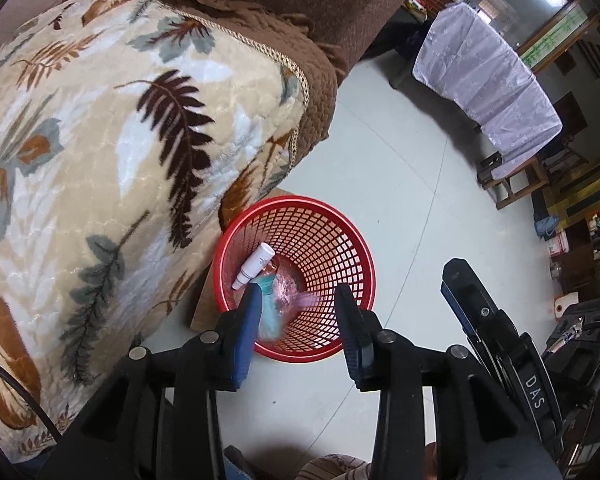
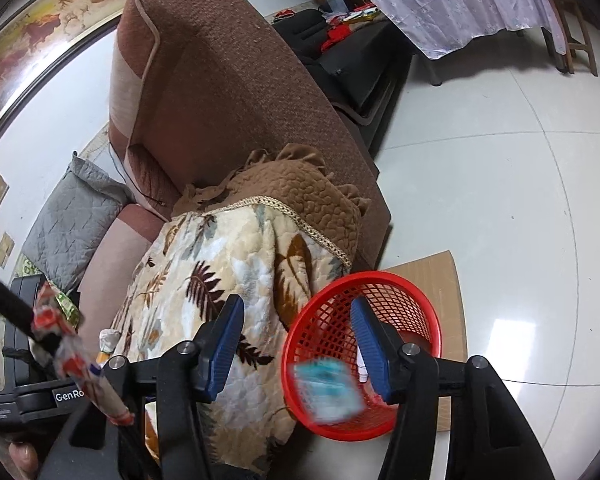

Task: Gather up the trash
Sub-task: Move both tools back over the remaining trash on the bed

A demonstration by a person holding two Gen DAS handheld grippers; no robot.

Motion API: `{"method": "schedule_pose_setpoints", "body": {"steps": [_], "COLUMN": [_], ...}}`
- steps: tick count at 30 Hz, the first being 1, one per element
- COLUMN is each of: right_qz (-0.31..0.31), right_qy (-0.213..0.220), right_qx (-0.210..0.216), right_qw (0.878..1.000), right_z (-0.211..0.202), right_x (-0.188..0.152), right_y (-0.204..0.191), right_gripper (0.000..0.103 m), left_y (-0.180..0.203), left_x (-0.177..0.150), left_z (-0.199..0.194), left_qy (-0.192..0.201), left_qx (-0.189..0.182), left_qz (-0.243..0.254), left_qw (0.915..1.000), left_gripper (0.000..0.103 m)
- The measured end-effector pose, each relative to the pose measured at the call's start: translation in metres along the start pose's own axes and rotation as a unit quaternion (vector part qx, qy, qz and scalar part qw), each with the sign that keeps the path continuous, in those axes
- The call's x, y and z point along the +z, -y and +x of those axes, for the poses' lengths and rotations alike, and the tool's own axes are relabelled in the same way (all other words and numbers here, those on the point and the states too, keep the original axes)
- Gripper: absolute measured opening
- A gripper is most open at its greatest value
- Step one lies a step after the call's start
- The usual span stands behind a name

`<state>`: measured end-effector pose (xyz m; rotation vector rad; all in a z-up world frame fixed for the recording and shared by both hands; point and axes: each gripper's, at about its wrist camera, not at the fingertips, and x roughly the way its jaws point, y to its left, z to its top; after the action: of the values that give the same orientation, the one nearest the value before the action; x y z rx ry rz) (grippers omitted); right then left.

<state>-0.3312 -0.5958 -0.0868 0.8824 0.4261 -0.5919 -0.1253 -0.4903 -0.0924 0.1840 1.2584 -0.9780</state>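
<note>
A red mesh basket [image 1: 324, 240] [image 2: 404, 296] stands on the floor beside the sofa. Inside it lie a small white bottle [image 1: 254, 265] and some clear crumpled plastic [image 1: 286, 286]. A teal wrapper [image 1: 269, 316] [image 2: 327, 394] shows as a motion blur, loose in the air at the basket's near rim. My left gripper [image 1: 298, 320] hangs open above the basket, its fingers to either side of the opening. My right gripper [image 2: 296, 344] is open too, with nothing between its fingers. Its right finger overlaps the basket.
A sofa arm under a leaf-patterned blanket [image 1: 100, 152] [image 2: 236, 272] presses against the basket's left side. A cardboard sheet [image 2: 440, 276] lies under the basket. A cable with a red-and-white wrap [image 2: 72, 356] crosses the lower left. A cloth-covered table [image 1: 488, 84] stands across the pale tiled floor [image 1: 400, 152].
</note>
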Motion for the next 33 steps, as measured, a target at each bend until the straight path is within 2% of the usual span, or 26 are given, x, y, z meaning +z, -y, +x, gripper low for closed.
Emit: {"method": "schedule_pose_setpoints", "body": {"steps": [4, 8, 12, 16, 19, 22, 26, 33], "right_qz": [-0.011, -0.041, -0.076, -0.107, -0.132, -0.157, -0.196, -0.243], "right_qy": [0.01, 0.02, 0.022, 0.014, 0.001, -0.016, -0.044, -0.096], "right_qx": [0.021, 0.06, 0.094, 0.12, 0.14, 0.161, 0.198, 0.243], "right_qw": [1.0, 0.997, 0.992, 0.987, 0.981, 0.974, 0.959, 0.934], "right_z": [-0.009, -0.022, -0.03, -0.033, -0.033, -0.029, -0.02, 0.008], "right_x": [0.001, -0.001, -0.009, -0.022, -0.037, -0.051, -0.074, -0.114], "right_y": [-0.014, -0.045, -0.081, -0.12, -0.152, -0.183, -0.231, -0.295], "right_gripper": [0.061, 0.064, 0.074, 0.075, 0.076, 0.076, 0.076, 0.076], "left_y": [-0.014, -0.036, -0.065, -0.107, -0.138, -0.175, -0.228, -0.315], "left_x": [-0.004, -0.015, -0.035, -0.065, -0.08, -0.095, -0.117, -0.163], "left_z": [-0.036, -0.089, -0.145, -0.196, -0.222, -0.25, -0.281, -0.317], "left_qy": [0.029, 0.08, 0.134, 0.181, 0.198, 0.222, 0.256, 0.29], "left_qx": [-0.002, 0.002, 0.023, 0.04, 0.035, 0.041, 0.053, 0.05], "left_qz": [-0.003, -0.01, -0.025, -0.062, -0.096, -0.132, -0.185, -0.304], "left_qw": [0.9996, 0.9968, 0.9903, 0.9807, 0.9749, 0.9653, 0.9473, 0.9061], "left_gripper": [0.036, 0.043, 0.053, 0.06, 0.061, 0.061, 0.062, 0.062]}}
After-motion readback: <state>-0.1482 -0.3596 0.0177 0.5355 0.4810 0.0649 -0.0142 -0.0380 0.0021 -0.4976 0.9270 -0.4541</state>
